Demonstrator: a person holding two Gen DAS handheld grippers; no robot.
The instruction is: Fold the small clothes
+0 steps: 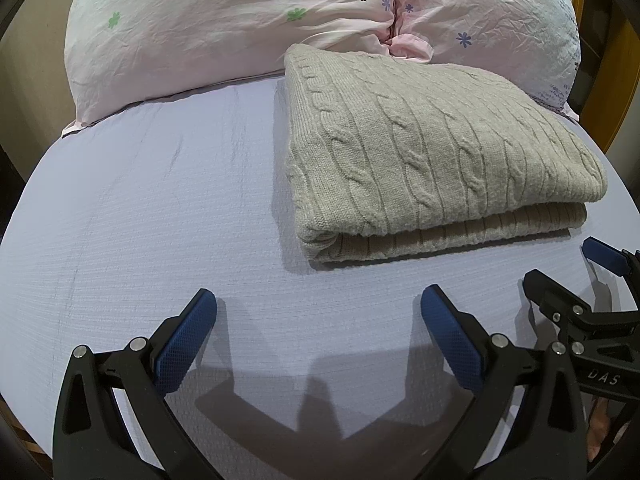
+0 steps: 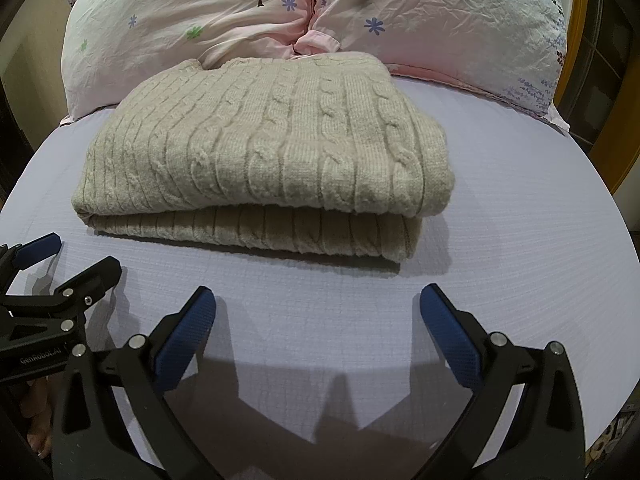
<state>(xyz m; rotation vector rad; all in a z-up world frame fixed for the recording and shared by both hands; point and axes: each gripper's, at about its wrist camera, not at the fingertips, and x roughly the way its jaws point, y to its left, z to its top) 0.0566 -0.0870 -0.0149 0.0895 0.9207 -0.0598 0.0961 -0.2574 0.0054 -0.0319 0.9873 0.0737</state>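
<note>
Beige cable-knit sweater (image 1: 432,160) lying folded on lavender bed sheet (image 1: 160,220), two layers stacked, upper w/ cable pattern, lower ribbed edge showing at near side. Far edge of sweater touching or just under pink floral pillows (image 1: 224,20); same seen in right wrist view, sweater (image 2: 272,148) in front of pillows (image 2: 420,20), sheet (image 2: 500,240) bare around it.

Left gripper (image 1: 319,304) near side of sweater, apart from it, offset toward its left corner; jaws spread wide, nothing between blue pads (image 1: 184,344). Hovering over or on sheet: can't tell which.

Right gripper (image 2: 318,302) also near side of sweater, not touching, jaws wide, holding nothing. Blue pads (image 2: 452,340) clear of knit.

Each gripper visible in other's cam: right gripper (image 1: 560,268) just beside sweater's near right corner, left gripper (image 2: 84,256) near its near left corner. Dark shadows of both on sheet below sweater.
</note>
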